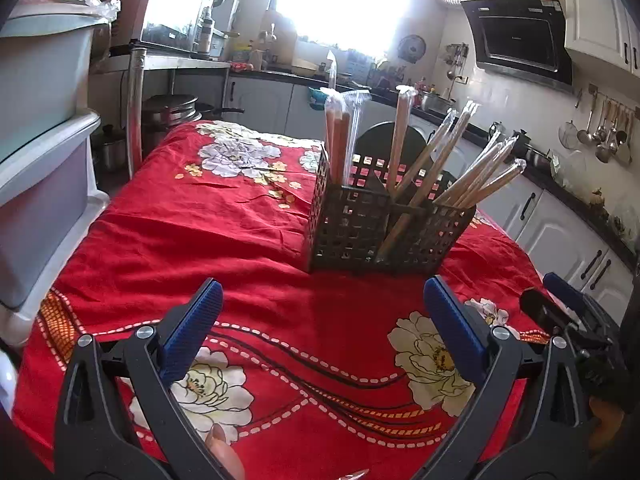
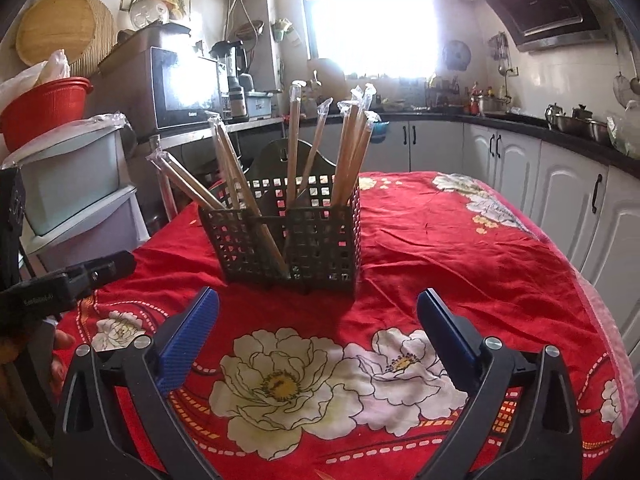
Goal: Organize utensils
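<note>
Left gripper [image 1: 323, 300]: your blue pads stand wide apart with nothing between them, low over the tablecloth and tilted a little downward.
Right gripper [image 2: 318, 310]: your jaws are spread as wide as they go, empty, over the large white flower print.
Fingertip: one of your fingertips [image 1: 224, 454] shows at the bottom edge of the left wrist view, under the gripper frame.
Other tool in view: from the left wrist view your right gripper sits at the far right edge; from the right wrist view your left one sits at the far left edge.
Tablecloth [image 1: 180, 240]: red with white flowers, wrinkled, bare between your pads and the basket.
Utensil basket [image 1: 360, 232]: a dark lattice caddy with compartments, upright on the cloth, ahead of both grippers and apart from them; slightly right of centre for your left, slightly left of centre for your right.
Wrapped chopsticks [image 1: 420, 160]: plastic-sleeved pairs stand in the compartments, some upright, others leaning outward past the rim.
Open room: clear cloth lies left of the basket in the left wrist view and right of it in the right wrist view.
Edges: stacked plastic drawers [image 1: 40, 140] crowd the table's left side; white kitchen cabinets [image 2: 560, 184] run along the right.
Far: a bright window [image 2: 368, 20].
</note>
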A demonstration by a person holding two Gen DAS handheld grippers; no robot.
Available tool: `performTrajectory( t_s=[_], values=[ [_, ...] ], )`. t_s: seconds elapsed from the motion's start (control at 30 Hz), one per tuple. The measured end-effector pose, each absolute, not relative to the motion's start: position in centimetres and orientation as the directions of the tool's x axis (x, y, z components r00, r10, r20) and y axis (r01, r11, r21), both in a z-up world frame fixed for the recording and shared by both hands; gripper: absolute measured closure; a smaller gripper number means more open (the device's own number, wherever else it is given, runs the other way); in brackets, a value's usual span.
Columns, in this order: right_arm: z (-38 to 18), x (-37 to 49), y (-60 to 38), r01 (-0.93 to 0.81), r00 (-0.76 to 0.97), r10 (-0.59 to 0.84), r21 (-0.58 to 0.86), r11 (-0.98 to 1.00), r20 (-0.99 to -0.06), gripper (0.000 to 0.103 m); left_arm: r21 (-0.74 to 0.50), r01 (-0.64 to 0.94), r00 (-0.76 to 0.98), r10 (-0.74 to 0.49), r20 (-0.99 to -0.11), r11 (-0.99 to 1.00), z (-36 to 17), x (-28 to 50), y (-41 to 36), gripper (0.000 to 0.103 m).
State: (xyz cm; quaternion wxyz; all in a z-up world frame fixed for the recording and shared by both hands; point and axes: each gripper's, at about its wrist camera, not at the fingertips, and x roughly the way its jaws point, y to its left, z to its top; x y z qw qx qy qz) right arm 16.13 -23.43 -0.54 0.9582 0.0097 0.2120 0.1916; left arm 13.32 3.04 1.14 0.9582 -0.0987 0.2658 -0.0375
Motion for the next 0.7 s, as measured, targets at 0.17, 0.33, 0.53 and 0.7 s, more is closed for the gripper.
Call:
performTrajectory(
  t_s=[0.17, 0.33, 0.53, 0.7],
  values=[
    [-0.6, 15.8, -23.5, -0.353, 0.859, 0.363, 0.097, 0.931, -0.361, 0.006, -0.162, 0.019, 0.877, -0.095, -0.472, 0.987, 0.5, 13.1, 2.2, 0.01],
    [-1.0, 15.6, -23.6, -0.342, 0.876, 0.347, 0.076, 0.937, -0.334, 0.006, -0.16, 0.024, 0.887, -0.095, -0.452, 0.987, 0.1, 13.0, 1.8, 0.01],
    [-1.5, 15.6, -23.8, -0.336, 0.879, 0.346, 0.086, 0.938, -0.328, 0.006, -0.148, -0.011, 0.9, -0.054, -0.433, 0.989, -0.6, 13.0, 1.8, 0.01],
    [-1.7, 15.6, -23.9, -0.335, 0.881, 0.347, 0.093, 0.937, -0.321, 0.006, -0.138, -0.023, 0.901, -0.039, -0.432, 0.99, -0.8, 12.9, 1.7, 0.01]
  ],
)
